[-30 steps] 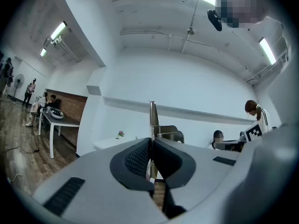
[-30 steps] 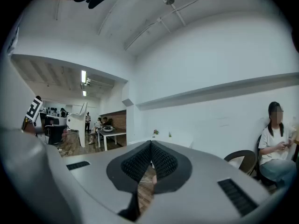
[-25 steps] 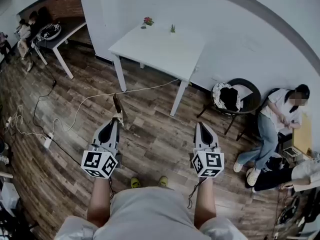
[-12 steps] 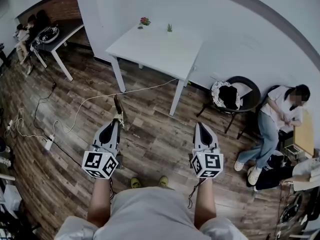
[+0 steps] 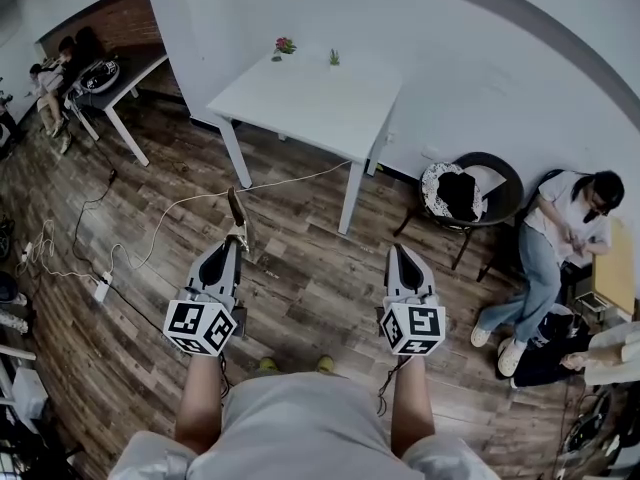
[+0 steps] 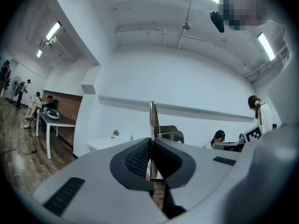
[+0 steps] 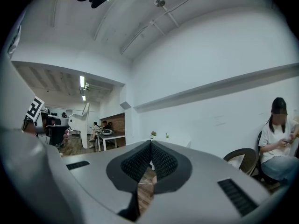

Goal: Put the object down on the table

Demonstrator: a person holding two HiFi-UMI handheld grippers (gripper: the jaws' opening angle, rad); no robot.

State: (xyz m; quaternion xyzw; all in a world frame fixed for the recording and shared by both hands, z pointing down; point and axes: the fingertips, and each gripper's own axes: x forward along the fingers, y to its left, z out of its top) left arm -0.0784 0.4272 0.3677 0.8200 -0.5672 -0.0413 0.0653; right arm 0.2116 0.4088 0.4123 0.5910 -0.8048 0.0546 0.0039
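Observation:
My left gripper (image 5: 236, 240) is shut on a slim flat object (image 5: 235, 213), dark brown with a pale metal part, which sticks out past the fingertips over the wooden floor. In the left gripper view the object (image 6: 152, 118) stands edge-on between the pressed pads of that gripper (image 6: 151, 141). To its right, my right gripper (image 5: 398, 251) is level with it and shut with nothing in it; its pads (image 7: 140, 160) meet. The white table (image 5: 310, 103) stands ahead against the wall, well beyond both grippers, with a small flower pot (image 5: 284, 45) and a small green plant (image 5: 333, 58) at its far edge.
A white cable (image 5: 170, 208) runs across the floor from the table to a power strip (image 5: 100, 288) on the left. On the right are a round dark chair (image 5: 465, 193) with clothes and a seated person (image 5: 560, 238). Another table (image 5: 120, 73) with people stands far left.
The person has stepped forward, and the shoes have nearly slipped out of the head view. Both grippers keep their places in the view, and the left still holds the object.

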